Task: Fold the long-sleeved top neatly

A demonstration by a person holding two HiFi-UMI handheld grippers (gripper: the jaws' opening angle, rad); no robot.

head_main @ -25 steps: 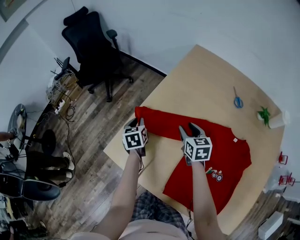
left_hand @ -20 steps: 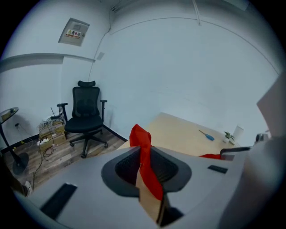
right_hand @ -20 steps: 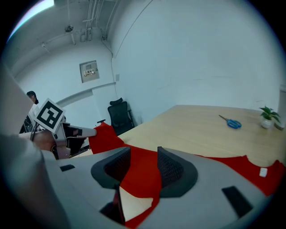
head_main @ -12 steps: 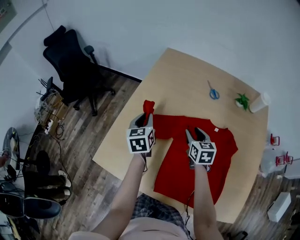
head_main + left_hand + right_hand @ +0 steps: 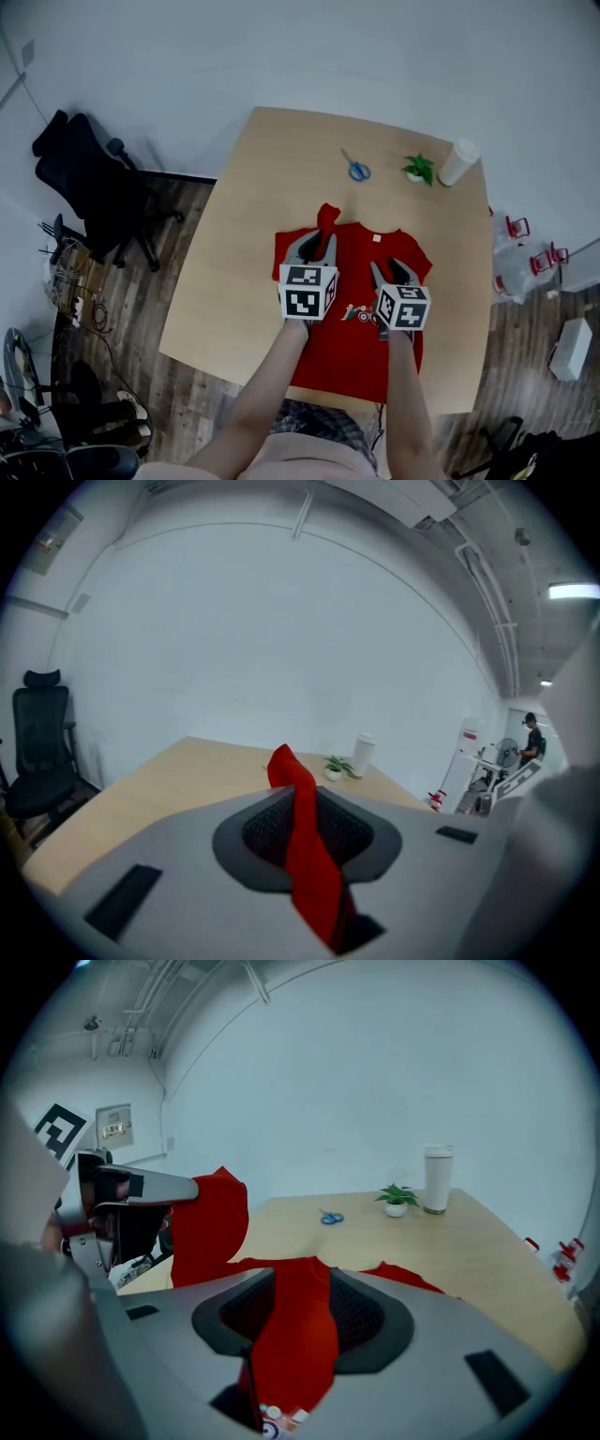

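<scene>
1. Head view: red long-sleeved top (image 5: 361,267) lies on the worktop (image 5: 253,234) beneath the left gripper (image 5: 317,240) and right gripper (image 5: 391,266). Its long axis runs collar ahead of the tips, hem behind.
2. Left gripper view: jaws clamped on the sleeve (image 5: 305,855), whose end projects past the tips.
3. Right gripper view: jaws clamped on a raised fold of the top's body.

In the head view the left gripper (image 5: 317,242) and right gripper (image 5: 391,270), with their marker cubes, cover the middle of the red top (image 5: 352,342). Only part of its chest print (image 5: 357,313) shows between them, too small to tell what it depicts. The forearms hide parts of the hem at the tabletop's (image 5: 244,234) near edge. In the right gripper view the picture's bottom edge cuts the print off.
</scene>
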